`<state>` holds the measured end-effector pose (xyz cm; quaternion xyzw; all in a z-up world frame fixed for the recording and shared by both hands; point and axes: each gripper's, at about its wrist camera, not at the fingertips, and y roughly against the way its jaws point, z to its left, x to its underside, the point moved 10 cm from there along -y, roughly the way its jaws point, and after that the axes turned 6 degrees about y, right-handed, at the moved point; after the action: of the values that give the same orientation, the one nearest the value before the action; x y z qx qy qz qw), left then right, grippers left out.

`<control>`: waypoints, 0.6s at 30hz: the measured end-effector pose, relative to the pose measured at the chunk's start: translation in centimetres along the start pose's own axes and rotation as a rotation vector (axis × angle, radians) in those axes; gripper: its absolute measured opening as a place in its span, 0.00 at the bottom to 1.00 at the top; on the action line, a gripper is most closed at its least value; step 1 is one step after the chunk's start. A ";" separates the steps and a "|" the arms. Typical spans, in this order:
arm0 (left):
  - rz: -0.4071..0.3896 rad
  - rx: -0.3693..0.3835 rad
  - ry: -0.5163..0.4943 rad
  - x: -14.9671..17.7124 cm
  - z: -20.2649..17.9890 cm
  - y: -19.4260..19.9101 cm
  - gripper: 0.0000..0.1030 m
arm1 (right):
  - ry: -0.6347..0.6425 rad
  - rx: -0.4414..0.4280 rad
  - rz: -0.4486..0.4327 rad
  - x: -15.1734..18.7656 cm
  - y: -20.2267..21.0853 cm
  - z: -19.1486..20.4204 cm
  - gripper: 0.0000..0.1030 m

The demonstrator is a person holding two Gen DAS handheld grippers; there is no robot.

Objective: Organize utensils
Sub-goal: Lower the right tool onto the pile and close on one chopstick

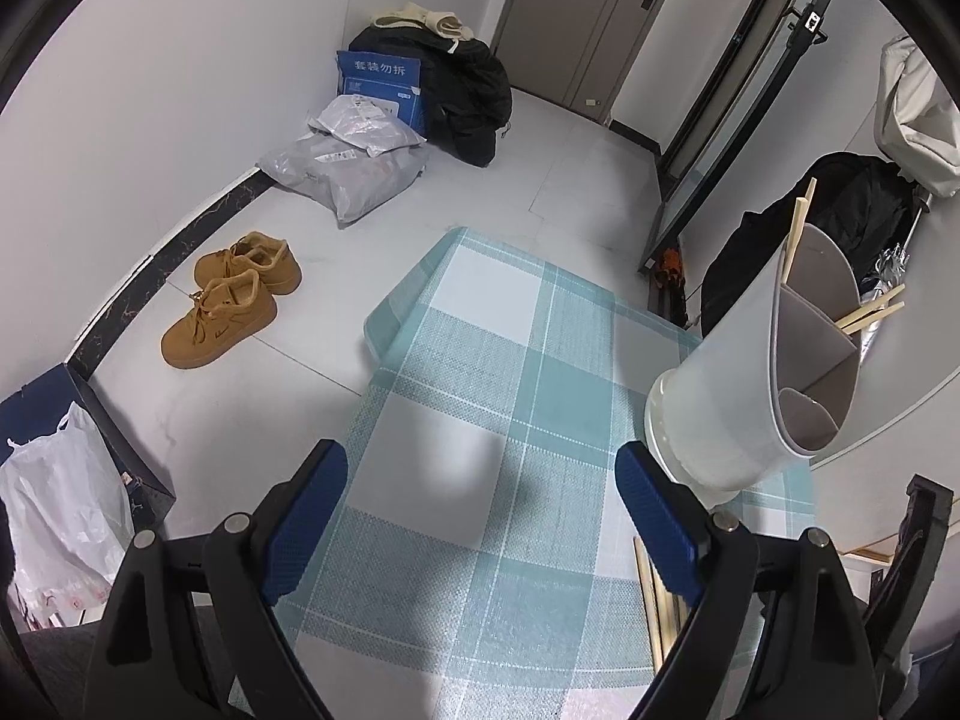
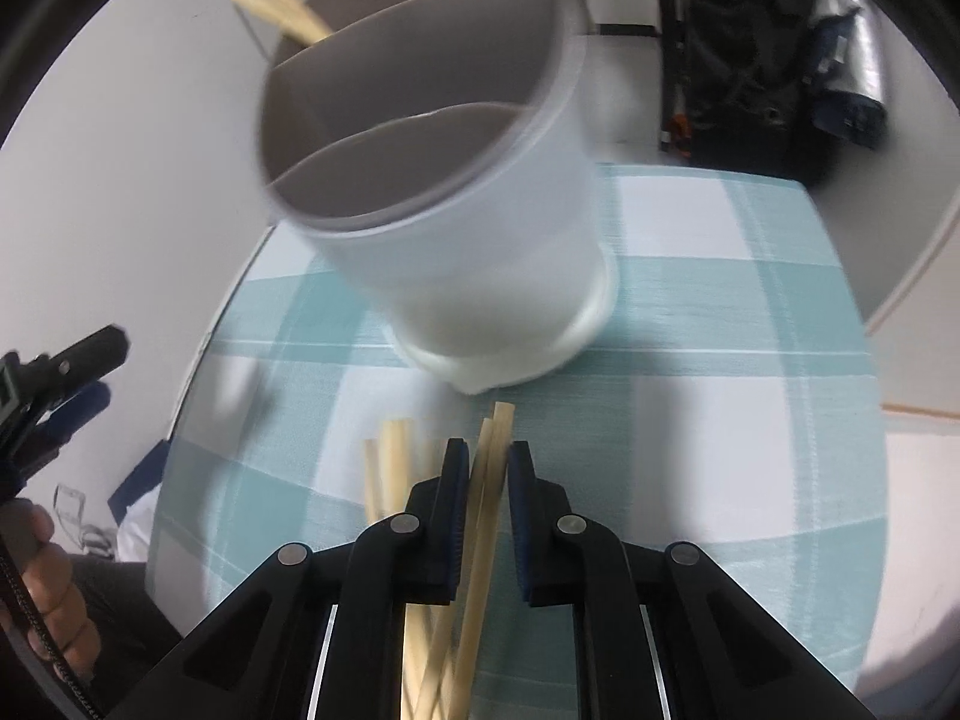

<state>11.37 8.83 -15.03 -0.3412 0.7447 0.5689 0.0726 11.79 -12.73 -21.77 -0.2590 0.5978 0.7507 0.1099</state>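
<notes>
Left wrist view: bench under teal-white plaid woven cloth; pale tiled floor, tan suede shoes. White cylindrical holder, grey dividers, upright at bench's far end. Left tongs wide apart, empty. Right tongs nearly closed, pinching pale wooden chopsticks just before holder.

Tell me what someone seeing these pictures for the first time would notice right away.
Probably the white divided utensil holder standing on the teal checked tablecloth, with chopsticks already in its far compartments. Just in front of it, the right claw is shut on a pair of wooden chopsticks, with more lying beside them. In the left wrist view, tan shoes stand out on the pale floor.
</notes>
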 end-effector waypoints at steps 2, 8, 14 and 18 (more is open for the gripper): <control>-0.006 -0.005 -0.009 0.1 -0.1 0.1 0.85 | -0.005 0.024 0.022 0.5 -0.2 -1.2 0.12; 0.004 -0.007 -0.025 0.5 -0.1 -0.2 0.85 | 0.046 0.012 0.077 1.3 -0.8 -1.5 0.14; 0.011 -0.007 -0.022 0.5 -0.1 -0.3 0.85 | 0.089 0.035 0.074 1.8 1.0 -2.1 0.16; 0.017 -0.005 -0.017 0.8 -0.2 -0.3 0.85 | 0.151 0.074 0.112 3.0 0.4 -1.4 0.16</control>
<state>11.05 8.26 -15.58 -0.3299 0.7457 0.5742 0.0733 9.47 -14.63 -23.22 -0.2769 0.6452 0.7114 0.0319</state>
